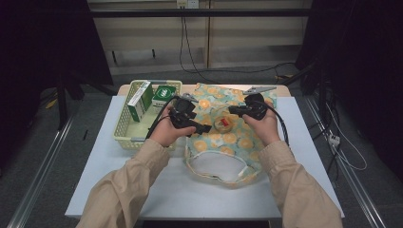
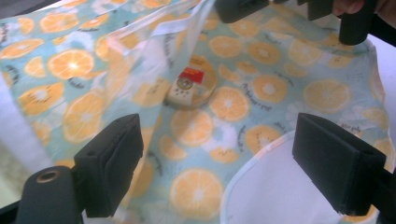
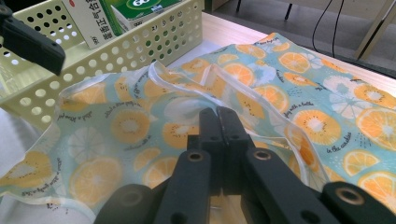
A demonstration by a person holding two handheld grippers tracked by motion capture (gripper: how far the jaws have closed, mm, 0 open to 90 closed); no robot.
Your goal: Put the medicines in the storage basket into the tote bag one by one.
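Sleeves and grippers, as worn and carried

My sleeves were tan; my left gripper and right gripper were black, each trailing a black cable.

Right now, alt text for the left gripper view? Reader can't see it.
The left gripper, jaws open, hovers over an orange-print cloth bag on the table; a small round item with a red label shows through the fabric. The right gripper is at the bag's far edge.

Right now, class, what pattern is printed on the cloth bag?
Orange slices on pale blue-green cloth bag, with white trim; clearest in the left gripper view.
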